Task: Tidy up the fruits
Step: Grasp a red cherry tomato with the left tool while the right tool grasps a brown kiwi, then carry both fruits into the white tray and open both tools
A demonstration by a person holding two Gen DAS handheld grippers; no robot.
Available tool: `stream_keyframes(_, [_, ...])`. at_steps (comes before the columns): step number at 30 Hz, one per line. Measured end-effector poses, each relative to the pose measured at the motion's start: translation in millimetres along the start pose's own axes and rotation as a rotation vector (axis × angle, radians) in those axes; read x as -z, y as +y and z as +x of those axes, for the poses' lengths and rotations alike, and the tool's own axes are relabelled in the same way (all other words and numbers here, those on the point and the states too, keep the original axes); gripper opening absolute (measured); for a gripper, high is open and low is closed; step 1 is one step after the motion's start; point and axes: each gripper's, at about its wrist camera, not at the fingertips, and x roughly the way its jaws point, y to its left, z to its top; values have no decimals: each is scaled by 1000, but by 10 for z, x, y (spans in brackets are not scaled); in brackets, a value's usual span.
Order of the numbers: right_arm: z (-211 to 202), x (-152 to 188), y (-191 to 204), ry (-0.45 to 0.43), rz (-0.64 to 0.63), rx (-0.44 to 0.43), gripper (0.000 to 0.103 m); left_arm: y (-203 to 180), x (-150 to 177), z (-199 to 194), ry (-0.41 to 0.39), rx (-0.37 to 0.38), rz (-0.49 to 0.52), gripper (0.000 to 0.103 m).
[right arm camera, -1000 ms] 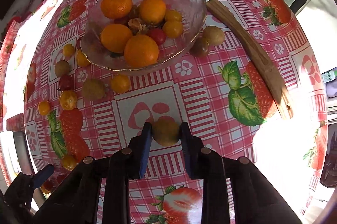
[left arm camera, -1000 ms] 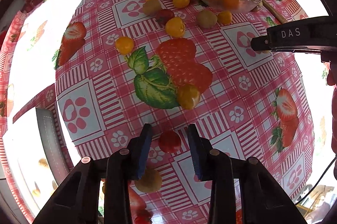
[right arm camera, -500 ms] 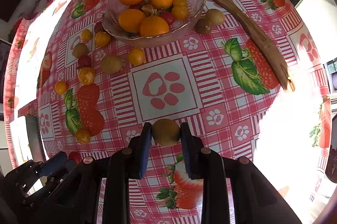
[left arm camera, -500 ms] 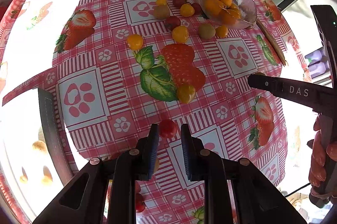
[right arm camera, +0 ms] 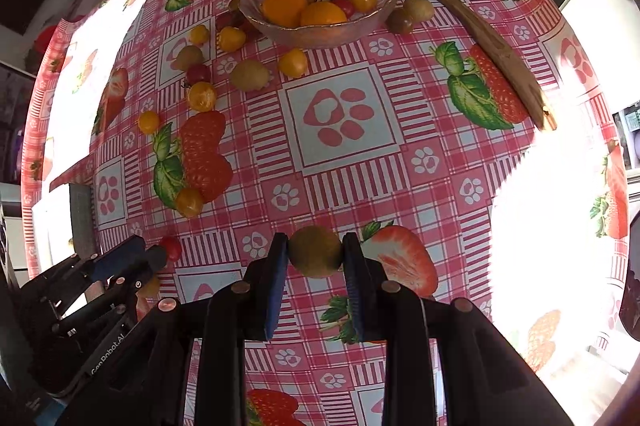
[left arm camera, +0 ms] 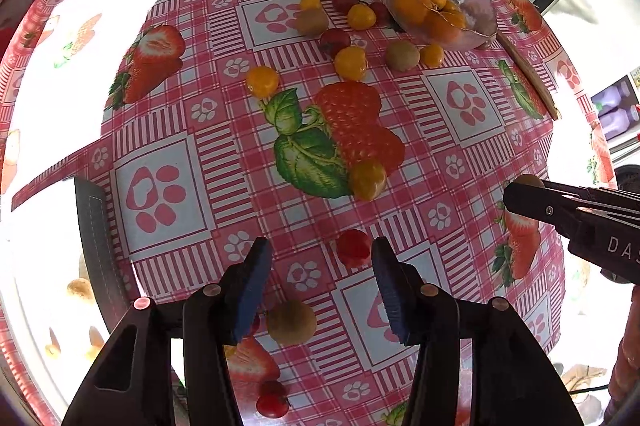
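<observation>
A brownish-green kiwi [right arm camera: 316, 256] is clamped between the pads of the right tongs [right arm camera: 316, 258], held above the bench [right arm camera: 400, 166] and well apart from the glass bowl [right arm camera: 384, 14]. The left tongs [left arm camera: 320, 278] are spread wide, with a small red tomato [left arm camera: 353, 248] lying on the cloth between the blue pads, untouched. For a clean pick, the tomato is best centred between the pads, which should be lowered level and closed gently so it is neither rolled aside nor crushed.

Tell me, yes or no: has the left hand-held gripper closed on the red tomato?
No: the left hand-held gripper is open, and the red tomato sits on the tablecloth between its pads, touching neither.
</observation>
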Motion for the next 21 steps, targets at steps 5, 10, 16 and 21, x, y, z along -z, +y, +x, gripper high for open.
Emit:
stream_keyframes(5, [6, 34, -29, 3, 8, 0, 30, -100, -24, 156, 32, -19, 11, 52])
stream_keyframes(10, [-6, 74, -109, 3, 32, -2, 30, -236, -27, 165, 14, -71, 78, 34])
stream_keyframes(16, [-20, 112, -138, 3, 41, -4, 30, -230, -95, 115, 21, -5, 46, 21])
stream_keyframes(21, [-54, 135, -87, 2, 33, -14, 30, -139, -41, -92, 1, 33, 17, 21])
